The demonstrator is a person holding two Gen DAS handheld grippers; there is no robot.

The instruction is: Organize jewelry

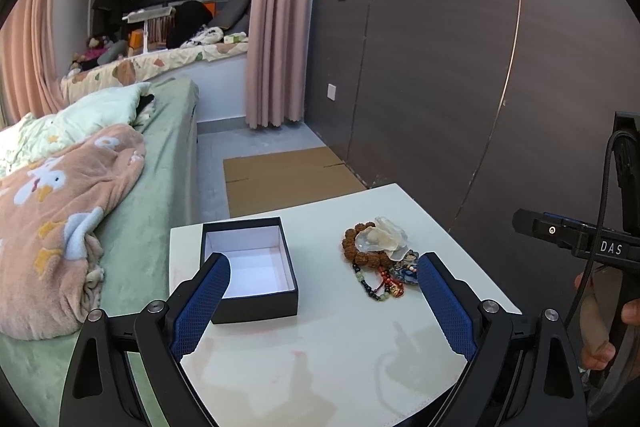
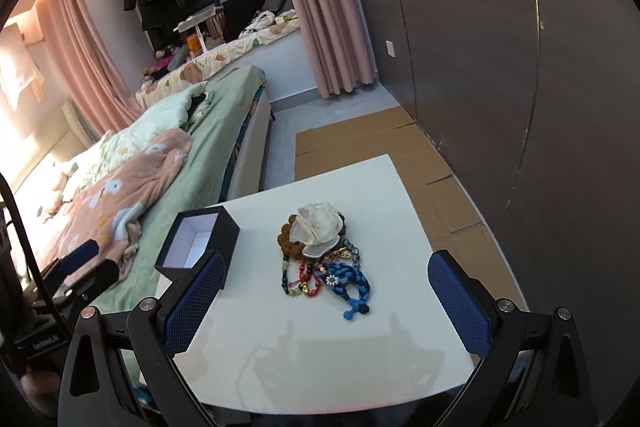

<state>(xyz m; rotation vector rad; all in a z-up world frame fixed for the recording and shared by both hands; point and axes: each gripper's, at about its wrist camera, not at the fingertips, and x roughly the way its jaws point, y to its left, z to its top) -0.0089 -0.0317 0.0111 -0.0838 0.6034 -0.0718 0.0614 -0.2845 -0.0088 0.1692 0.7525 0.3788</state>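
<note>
1. Bedroom setting: green-sheeted bed (image 1: 160,163) with a peach duck-print blanket (image 1: 60,219), pink curtains (image 1: 276,15) at the window, dark wood-grain wall panels (image 1: 440,67), flattened cardboard (image 1: 288,175) on the floor.
2. White table (image 1: 320,347) in the foreground, set against the bed's edge, reaching out ahead of both grippers.
3. Left gripper (image 1: 324,267) held above the near part of the table, blue-padded fingers (image 1: 200,307) spread wide, nothing between them.
4. Right gripper (image 2: 326,269) likewise poised over the table's near edge, jaws wide apart, nothing held.
5. Open black box (image 1: 250,267) with a white lining, standing on the table just beyond the left gripper's left fingertip, which overlaps its near corner in that view; nothing seen inside.
6. Same box seen from the right wrist camera just past that gripper's left finger, toward the bed side of the table.
7. Jewelry pile (image 2: 320,251) heaped on the table ahead of the right gripper, between its fingers and slightly further out; in the left view, just inside the left gripper's right fingertip.
8. Pile made up of a pale translucent flower-shaped piece (image 2: 318,227) on top, a brown beaded bracelet (image 1: 360,247) beneath it, strands of green, dark and red beads (image 2: 300,279), and a blue braided cord (image 2: 348,283) nearest the right gripper.
9. Box and pile set apart, bare tabletop between them.
</note>
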